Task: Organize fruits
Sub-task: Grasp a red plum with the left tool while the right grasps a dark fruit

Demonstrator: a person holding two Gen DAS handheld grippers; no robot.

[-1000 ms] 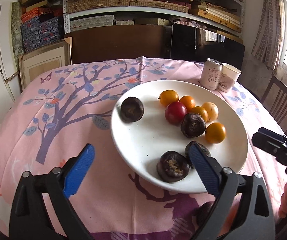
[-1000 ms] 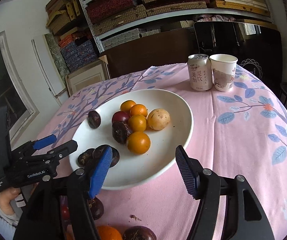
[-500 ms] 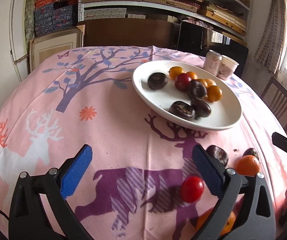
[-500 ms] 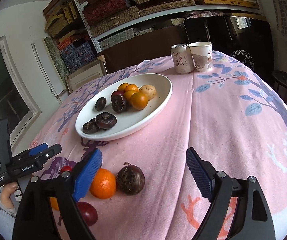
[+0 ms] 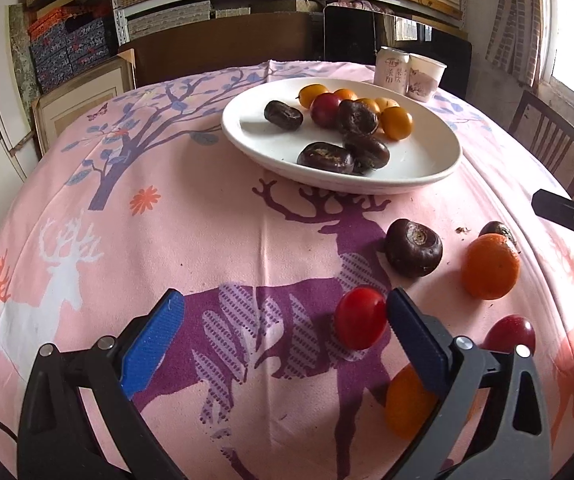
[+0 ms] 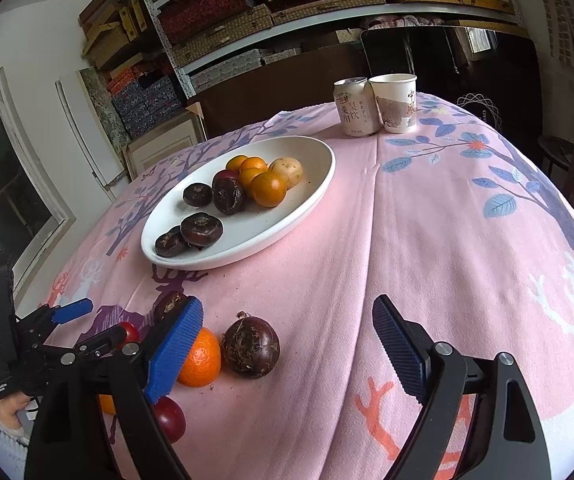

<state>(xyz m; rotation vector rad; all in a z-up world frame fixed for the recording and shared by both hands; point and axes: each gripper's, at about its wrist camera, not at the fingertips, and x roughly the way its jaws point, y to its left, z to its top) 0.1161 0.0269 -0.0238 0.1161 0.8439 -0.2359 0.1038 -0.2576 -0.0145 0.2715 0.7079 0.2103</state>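
A white plate holds several oranges, dark brown fruits, a red one and a pale one. Loose on the pink cloth lie a red tomato, a dark brown fruit, an orange, another dark fruit, a dark red fruit and a second orange. My left gripper is open and empty, its right finger beside the tomato. My right gripper is open and empty, above the near dark fruit and orange.
A drink can and a paper cup stand at the table's far side behind the plate. A wooden chair is at the right edge. Shelves with boxes fill the back wall.
Both grippers have pulled back from over the plate toward the near table edge. The loose fruits on the cloth have come into view. Both stay open.
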